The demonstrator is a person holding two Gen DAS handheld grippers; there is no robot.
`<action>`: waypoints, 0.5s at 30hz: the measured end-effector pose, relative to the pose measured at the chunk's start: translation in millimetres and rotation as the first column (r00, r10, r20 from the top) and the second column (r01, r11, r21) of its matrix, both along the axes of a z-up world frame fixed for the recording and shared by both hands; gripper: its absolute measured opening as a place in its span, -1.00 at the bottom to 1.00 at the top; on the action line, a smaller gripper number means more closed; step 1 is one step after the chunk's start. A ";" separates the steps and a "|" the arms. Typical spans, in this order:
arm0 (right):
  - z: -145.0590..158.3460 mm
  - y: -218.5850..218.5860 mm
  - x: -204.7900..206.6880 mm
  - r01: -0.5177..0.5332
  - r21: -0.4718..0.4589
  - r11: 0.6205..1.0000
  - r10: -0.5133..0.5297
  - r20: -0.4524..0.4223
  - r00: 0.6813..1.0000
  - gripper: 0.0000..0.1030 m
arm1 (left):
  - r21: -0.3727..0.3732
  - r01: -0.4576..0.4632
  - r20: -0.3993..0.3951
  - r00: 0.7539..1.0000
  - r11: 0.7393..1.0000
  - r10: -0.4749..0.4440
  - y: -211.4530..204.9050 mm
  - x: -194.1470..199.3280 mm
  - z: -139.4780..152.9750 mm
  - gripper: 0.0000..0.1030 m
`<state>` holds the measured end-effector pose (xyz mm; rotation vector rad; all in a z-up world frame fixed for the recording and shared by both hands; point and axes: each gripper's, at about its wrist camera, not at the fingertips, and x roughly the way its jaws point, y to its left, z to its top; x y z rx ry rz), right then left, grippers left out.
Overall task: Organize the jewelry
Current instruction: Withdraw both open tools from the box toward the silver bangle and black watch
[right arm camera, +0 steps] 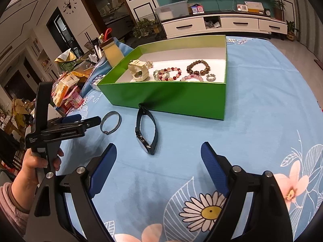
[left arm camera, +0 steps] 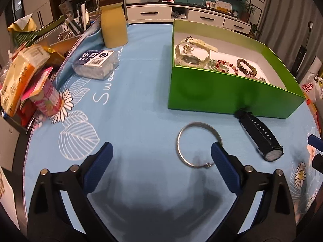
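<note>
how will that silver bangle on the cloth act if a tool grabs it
The silver bangle looks like a thin, stiff metal hoop, so it probably keeps its shape. Lying flat on the blue tablecloth, it may slide rather than lift. Its smooth rim could slip between pads.

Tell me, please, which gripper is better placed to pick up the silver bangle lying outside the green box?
Left, probably. The open left gripper already has one finger beside the silver bangle; the right gripper faces the black watch instead.

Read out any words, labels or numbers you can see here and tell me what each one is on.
"Swee...", white script, rest blurred: blue tablecloth.
"...ER", "...NG", red letters cut off: white bag at the table's right edge.
Chinese characters and a barcode, too blurred to read: clear plastic box.
Snack packets: print unreadable.
</note>
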<state>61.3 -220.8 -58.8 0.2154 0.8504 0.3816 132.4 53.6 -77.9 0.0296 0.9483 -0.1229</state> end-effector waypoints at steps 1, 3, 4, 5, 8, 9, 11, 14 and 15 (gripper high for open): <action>-0.7 1.1 0.9 -0.003 -0.001 1.000 0.003 -0.002 1.000 0.66 | 0.003 0.001 0.002 1.000 1.000 -0.001 0.4 2.4 -0.6 0.85; -2.4 2.8 2.8 -0.006 0.000 1.000 0.006 -0.006 1.000 0.66 | 0.006 0.010 0.004 1.000 1.000 -0.010 0.1 6.4 -1.8 0.80; -2.8 2.4 3.9 -0.007 0.001 1.000 0.007 -0.007 1.000 0.66 | 0.006 0.018 0.006 1.000 1.000 -0.018 -0.8 8.6 -2.6 0.78; -3.4 2.4 4.7 -0.006 0.002 1.000 0.006 -0.008 1.000 0.66 | 0.008 0.025 0.008 1.000 1.000 -0.025 -1.6 10.1 -3.2 0.73; -5.1 1.4 6.6 -0.002 0.005 1.000 0.002 -0.014 1.000 0.66 | 0.021 0.048 0.014 0.999 0.999 -0.048 -5.7 14.4 -5.9 0.60; -5.5 0.8 6.8 0.000 0.004 1.000 0.000 -0.015 1.000 0.66 | 0.025 0.054 0.014 0.998 0.998 -0.054 -7.5 16.1 -7.1 0.54; -5.9 0.0 6.9 0.002 0.003 1.000 -0.002 -0.015 1.000 0.66 | 0.027 0.062 0.012 0.998 0.998 -0.062 -8.9 18.8 -9.1 0.49; -5.8 -0.5 7.4 0.004 0.004 1.000 -0.004 -0.014 1.000 0.66 | 0.029 0.071 0.013 0.997 0.997 -0.071 -10.6 21.4 -11.2 0.38; -6.0 0.0 7.5 0.004 0.005 1.000 -0.004 -0.014 1.000 0.66 | 0.029 0.073 0.012 0.997 0.997 -0.074 -11.4 22.6 -12.1 0.36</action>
